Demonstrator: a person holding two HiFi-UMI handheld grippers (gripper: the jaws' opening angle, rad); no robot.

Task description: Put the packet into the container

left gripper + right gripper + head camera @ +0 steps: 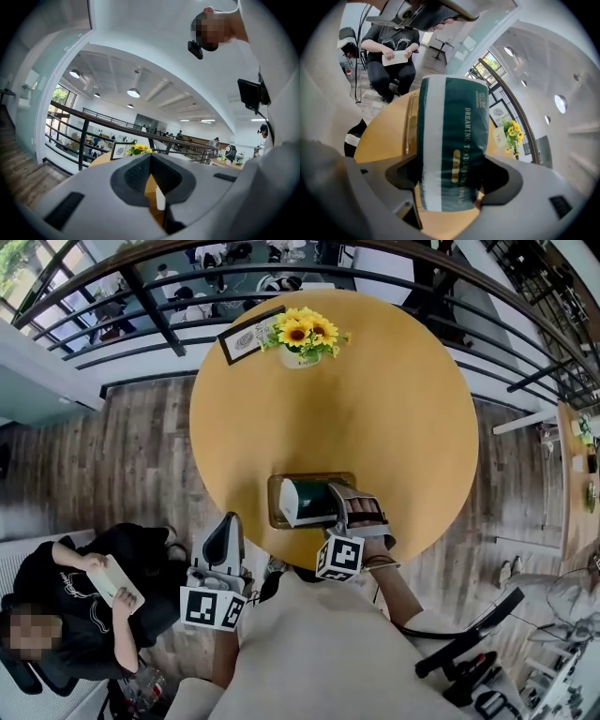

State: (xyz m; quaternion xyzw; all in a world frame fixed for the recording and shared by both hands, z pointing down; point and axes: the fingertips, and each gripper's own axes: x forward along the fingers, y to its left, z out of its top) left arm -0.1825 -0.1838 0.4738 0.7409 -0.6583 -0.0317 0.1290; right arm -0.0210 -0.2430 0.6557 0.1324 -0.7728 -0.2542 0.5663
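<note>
The fingers (370, 187) of the right gripper (352, 507) are clamped on the green and white packet (452, 140), which is held over the shallow container (274, 502) at the near edge of the round desk (375, 409). If it is released while tilted, it may catch on the rim or slide off the desk. The left gripper (223, 545) has its fingers together, empty, beside the desk. The sunflower vase (302, 338) and framed sign (246, 334) stand well apart, so nothing blocks the way.
</note>
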